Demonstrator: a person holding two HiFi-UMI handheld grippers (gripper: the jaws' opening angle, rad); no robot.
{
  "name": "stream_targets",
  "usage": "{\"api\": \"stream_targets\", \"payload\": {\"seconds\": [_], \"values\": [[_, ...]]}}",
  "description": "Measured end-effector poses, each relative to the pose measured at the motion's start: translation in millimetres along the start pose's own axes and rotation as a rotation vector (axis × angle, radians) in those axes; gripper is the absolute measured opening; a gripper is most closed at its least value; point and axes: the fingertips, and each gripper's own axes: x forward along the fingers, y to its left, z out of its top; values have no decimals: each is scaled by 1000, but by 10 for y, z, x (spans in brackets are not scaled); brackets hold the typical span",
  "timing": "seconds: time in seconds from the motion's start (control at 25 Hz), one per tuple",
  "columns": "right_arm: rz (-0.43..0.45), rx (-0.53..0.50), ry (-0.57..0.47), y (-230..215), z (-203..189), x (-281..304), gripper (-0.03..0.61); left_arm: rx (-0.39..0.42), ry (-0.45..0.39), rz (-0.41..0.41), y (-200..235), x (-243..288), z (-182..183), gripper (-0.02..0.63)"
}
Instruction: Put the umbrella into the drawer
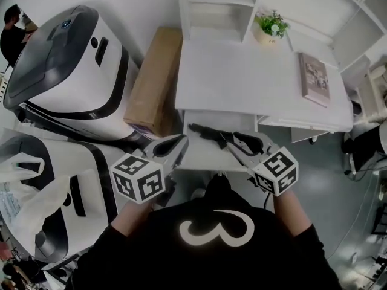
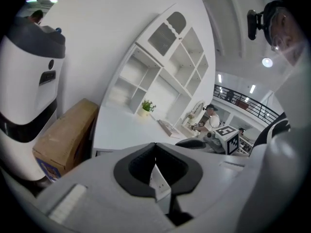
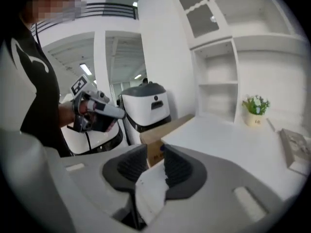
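Observation:
A black folded umbrella [image 1: 207, 133] lies across the open white drawer [image 1: 199, 159] under the desk. Both grippers hang above the drawer's front, just in front of the person's chest. My left gripper [image 1: 179, 139] is left of the umbrella with its dark pads together and nothing between them; the left gripper view shows its jaws [image 2: 155, 147] pointing over the desk. My right gripper [image 1: 233, 142] hovers beside the umbrella's right end. In the right gripper view it [image 3: 155, 154] stands open by a narrow gap, with nothing in it. Neither gripper touches the umbrella.
The white desk [image 1: 242, 83] carries a potted plant [image 1: 271, 26] and a book [image 1: 314, 77], with shelves behind. A cardboard box [image 1: 156, 80] leans left of the desk. Two large white machines [image 1: 66, 65] and a plastic bag [image 1: 24, 192] fill the left side.

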Motion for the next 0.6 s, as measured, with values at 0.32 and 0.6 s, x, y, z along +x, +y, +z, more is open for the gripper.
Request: {"api": "stream_targets", "payload": {"seconds": [0.32, 0.6], "values": [[-8, 74, -210, 335, 356, -514, 3, 133, -53, -125, -440, -274, 136, 9], [-2, 107, -296, 550, 411, -609, 3, 175, -51, -159, -583, -368, -8, 9]]}}
